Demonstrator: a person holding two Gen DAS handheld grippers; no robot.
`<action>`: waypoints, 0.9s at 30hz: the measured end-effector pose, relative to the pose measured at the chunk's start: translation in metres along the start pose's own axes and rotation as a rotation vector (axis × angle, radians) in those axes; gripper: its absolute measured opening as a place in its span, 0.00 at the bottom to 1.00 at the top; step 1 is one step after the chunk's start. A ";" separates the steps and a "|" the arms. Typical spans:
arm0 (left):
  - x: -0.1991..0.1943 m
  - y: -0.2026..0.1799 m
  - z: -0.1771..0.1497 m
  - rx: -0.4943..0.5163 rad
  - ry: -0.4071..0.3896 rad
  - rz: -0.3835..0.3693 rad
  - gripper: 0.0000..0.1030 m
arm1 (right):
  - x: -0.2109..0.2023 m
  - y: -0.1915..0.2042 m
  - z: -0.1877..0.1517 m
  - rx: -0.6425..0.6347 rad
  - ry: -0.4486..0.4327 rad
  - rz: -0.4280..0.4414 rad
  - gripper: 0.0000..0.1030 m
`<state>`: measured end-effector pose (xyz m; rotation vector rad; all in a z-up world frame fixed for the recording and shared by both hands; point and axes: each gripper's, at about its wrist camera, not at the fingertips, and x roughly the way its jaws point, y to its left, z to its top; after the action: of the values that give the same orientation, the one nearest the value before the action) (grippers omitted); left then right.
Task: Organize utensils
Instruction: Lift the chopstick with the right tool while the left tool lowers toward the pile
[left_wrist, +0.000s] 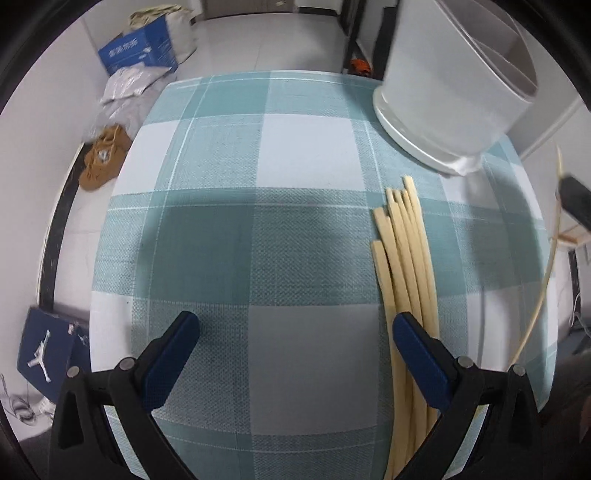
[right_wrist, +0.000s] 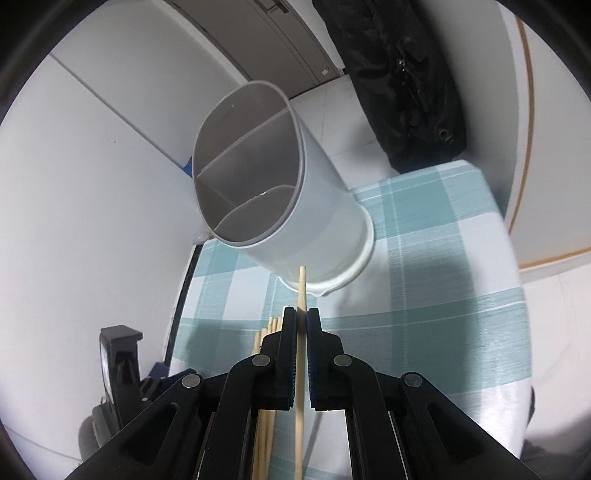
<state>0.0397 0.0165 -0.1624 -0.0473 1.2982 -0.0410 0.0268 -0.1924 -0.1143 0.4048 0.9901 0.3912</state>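
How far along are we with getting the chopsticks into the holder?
Done: nothing shows yet; the visible holder compartments look empty. In hand: the right gripper is shut on one chopstick, pointing toward the holder. Left: the chopstick pile lies on the tablecloth; the left gripper is open above it.

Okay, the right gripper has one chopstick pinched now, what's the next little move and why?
Probably carry the chopstick up over the white holder and aim its tip into a compartment. The right gripper has its jaws shut on that single stick, the holder's compartments look empty, and the tip sits below the rim. The left gripper hangs open by the remaining chopsticks.
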 end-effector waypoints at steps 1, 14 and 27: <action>0.000 0.001 0.001 -0.001 0.002 0.005 0.99 | 0.001 -0.002 0.002 -0.006 -0.003 -0.004 0.04; 0.009 -0.008 0.005 -0.003 0.061 0.078 0.95 | -0.017 0.007 0.006 -0.033 -0.057 -0.011 0.04; 0.005 -0.021 0.012 0.050 0.080 0.047 0.68 | -0.012 0.004 0.013 -0.012 -0.052 0.002 0.04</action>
<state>0.0524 -0.0047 -0.1626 0.0279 1.3772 -0.0359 0.0313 -0.1965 -0.0976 0.4031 0.9358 0.3867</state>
